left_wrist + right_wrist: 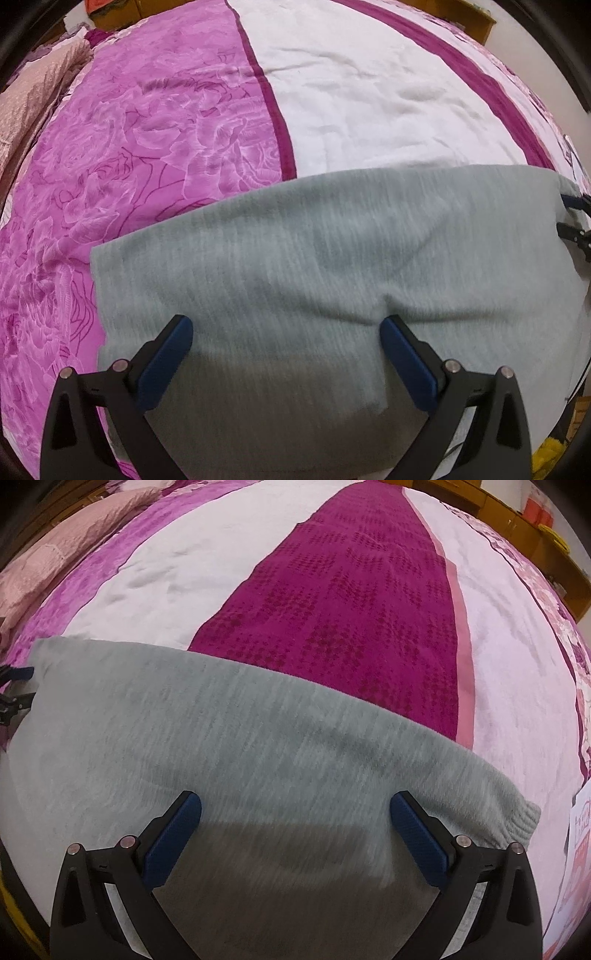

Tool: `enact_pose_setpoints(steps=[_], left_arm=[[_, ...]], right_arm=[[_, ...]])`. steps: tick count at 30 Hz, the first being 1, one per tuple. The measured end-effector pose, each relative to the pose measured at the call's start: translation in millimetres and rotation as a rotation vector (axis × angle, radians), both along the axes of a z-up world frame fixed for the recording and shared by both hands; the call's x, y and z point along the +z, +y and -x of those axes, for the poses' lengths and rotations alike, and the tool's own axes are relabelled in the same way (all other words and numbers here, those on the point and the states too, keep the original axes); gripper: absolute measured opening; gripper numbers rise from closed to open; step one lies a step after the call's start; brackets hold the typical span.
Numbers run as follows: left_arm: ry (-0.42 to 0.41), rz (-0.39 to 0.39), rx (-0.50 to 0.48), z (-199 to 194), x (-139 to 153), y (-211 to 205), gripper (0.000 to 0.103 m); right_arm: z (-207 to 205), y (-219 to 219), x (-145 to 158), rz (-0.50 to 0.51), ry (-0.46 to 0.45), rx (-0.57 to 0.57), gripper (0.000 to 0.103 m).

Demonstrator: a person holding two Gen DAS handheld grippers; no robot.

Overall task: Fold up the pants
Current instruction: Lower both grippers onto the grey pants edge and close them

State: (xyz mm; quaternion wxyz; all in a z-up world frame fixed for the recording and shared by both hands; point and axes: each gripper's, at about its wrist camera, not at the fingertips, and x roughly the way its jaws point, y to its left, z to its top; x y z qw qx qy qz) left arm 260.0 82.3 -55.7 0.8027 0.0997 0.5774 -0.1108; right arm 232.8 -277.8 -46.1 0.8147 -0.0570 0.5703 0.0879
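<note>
Both the left hand-held gripper [286, 326] and right hand-held gripper [295, 805] hover spread wide, gripping nothing, above the grey sweatpants [314, 251] lying on the bed [369, 103] just ahead.

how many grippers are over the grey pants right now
2: the left gripper is open above the grey pants near their plain end; the right gripper is open near the ribbed cuff.

The pants [332, 258] are motion-blurred, their near end cut off below.
</note>
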Motion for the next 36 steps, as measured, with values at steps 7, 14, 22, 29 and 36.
enact_pose_setpoints(steps=[7,14,22,29,36], left_arm=[[-0.053,0.030,-0.034,-7,1,6,0.103],[-0.066,0.024,-0.034,-7,2,6,0.103],[-0.047,0.000,-0.143,-16,5,-9,0.103],[-0.051,-0.008,-0.116,-33,8,-23,0.097],[-0.097,-0.098,-0.131,-2,30,-38,0.015]], right_arm=[[1,3,0,-0.012,-0.066,0.021,0.099],[1,-2,1,-0.023,-0.073,0.032,0.099],[-16,6,-1,0.014,-0.037,0.151,0.099],[-20,7,1,-0.017,-0.018,0.152,0.084],[-11,5,30,0.042,-0.038,0.104,0.002]])
